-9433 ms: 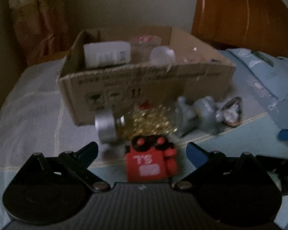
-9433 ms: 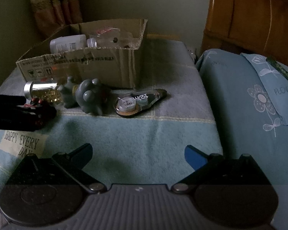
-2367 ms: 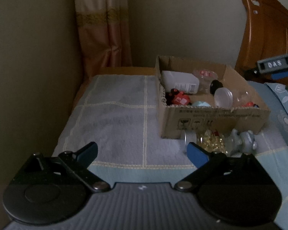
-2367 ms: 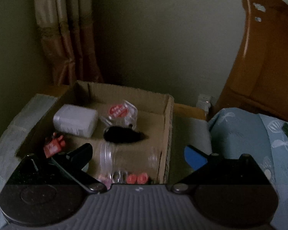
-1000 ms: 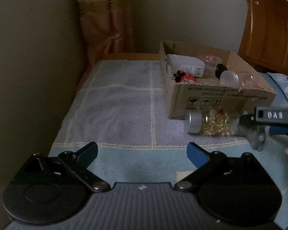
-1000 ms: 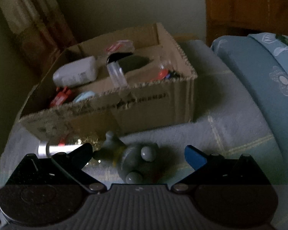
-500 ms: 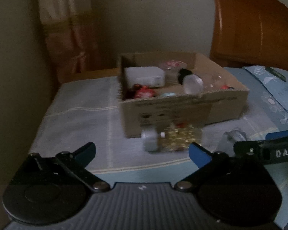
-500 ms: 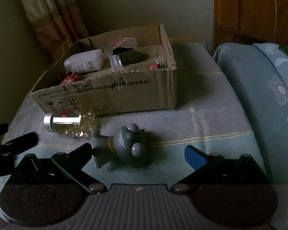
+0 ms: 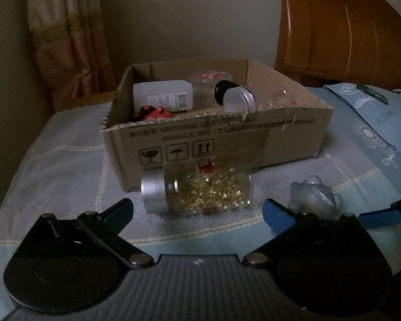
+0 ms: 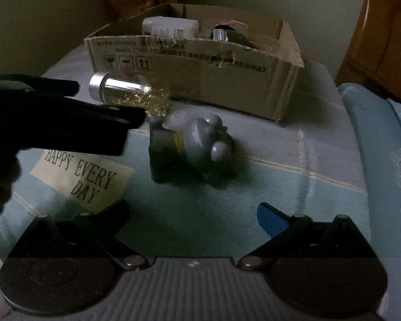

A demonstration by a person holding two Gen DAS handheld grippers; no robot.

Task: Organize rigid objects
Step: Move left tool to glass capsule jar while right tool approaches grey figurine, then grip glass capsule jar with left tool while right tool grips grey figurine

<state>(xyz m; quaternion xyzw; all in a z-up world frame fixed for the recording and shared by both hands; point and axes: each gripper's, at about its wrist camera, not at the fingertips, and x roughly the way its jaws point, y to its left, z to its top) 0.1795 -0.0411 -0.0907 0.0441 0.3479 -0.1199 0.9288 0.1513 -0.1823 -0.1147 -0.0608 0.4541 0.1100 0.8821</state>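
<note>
A clear jar of gold bits with a silver lid point(image 9: 197, 191) lies on its side on the bed, just in front of the cardboard box point(image 9: 227, 144). My left gripper point(image 9: 197, 210) is open and empty, its fingers either side of the jar and a little short of it. A grey figurine point(image 10: 192, 144) lies to the jar's right; it also shows in the left wrist view point(image 9: 314, 196). My right gripper point(image 10: 192, 214) is open and empty, just short of the figurine. The jar point(image 10: 128, 91) and the left gripper's dark body point(image 10: 58, 115) show at left in the right wrist view.
The box holds a white bottle point(image 9: 163, 99), a red toy point(image 9: 155, 113), a frosted-cap jar point(image 9: 236, 99) and other small items. A "HAPPY EVERY DAY" label point(image 10: 83, 176) is sewn on the blanket. A wooden headboard point(image 9: 342, 32) and blue pillows point(image 9: 374, 123) are at right; a curtain point(image 9: 66, 37) at left.
My left gripper has moved in close to the gold-bit jar. My right gripper has swung closer to the grey figurine. Both stayed open and empty.
</note>
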